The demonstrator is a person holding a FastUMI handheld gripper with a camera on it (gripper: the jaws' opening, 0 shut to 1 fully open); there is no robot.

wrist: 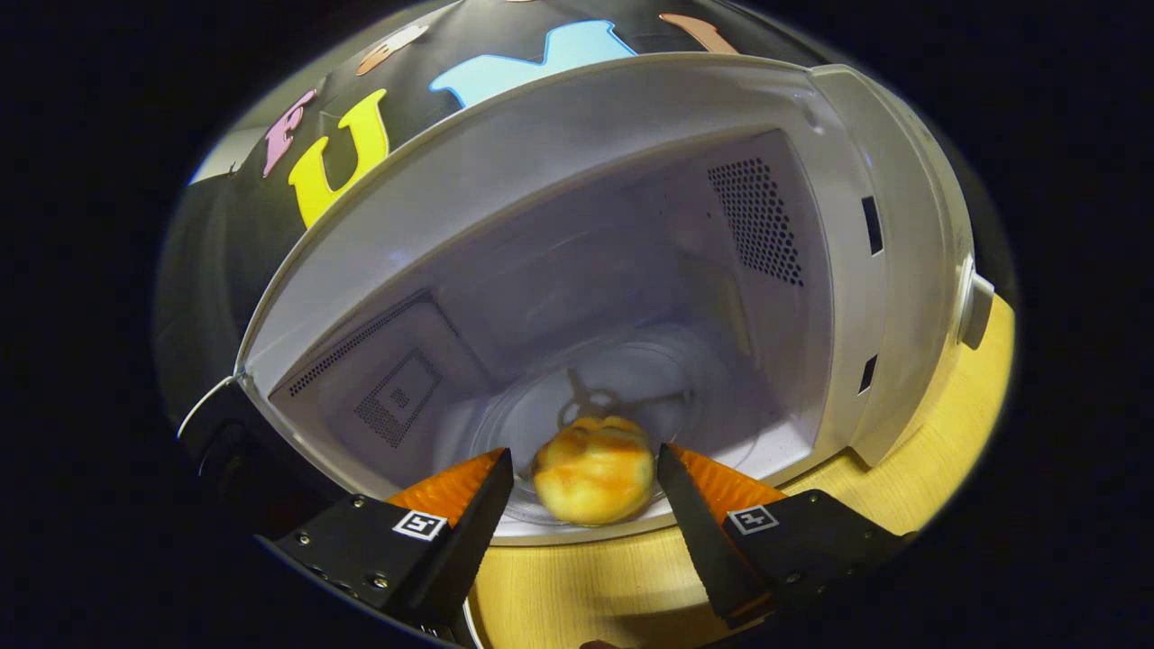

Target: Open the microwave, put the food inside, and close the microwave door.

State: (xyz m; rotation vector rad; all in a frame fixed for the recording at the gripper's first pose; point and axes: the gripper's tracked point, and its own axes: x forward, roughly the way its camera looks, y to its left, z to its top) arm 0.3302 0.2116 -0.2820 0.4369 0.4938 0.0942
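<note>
The white microwave [865, 270] stands open, its cavity tilted in the gripper view. A round golden bun [593, 473] rests on the front edge of the glass turntable [667, 379] inside. My gripper [584, 461] is open, one finger on each side of the bun. A small gap shows between each fingertip and the bun, narrower on the right. The fingertips reach just past the cavity's front lip.
The microwave stands on a pale wooden table [911, 487]. Its dark door [234, 451] hangs open to the left of the cavity. A knob [978, 311] juts from the control panel on the right. Vent holes [757, 221] mark the inner right wall.
</note>
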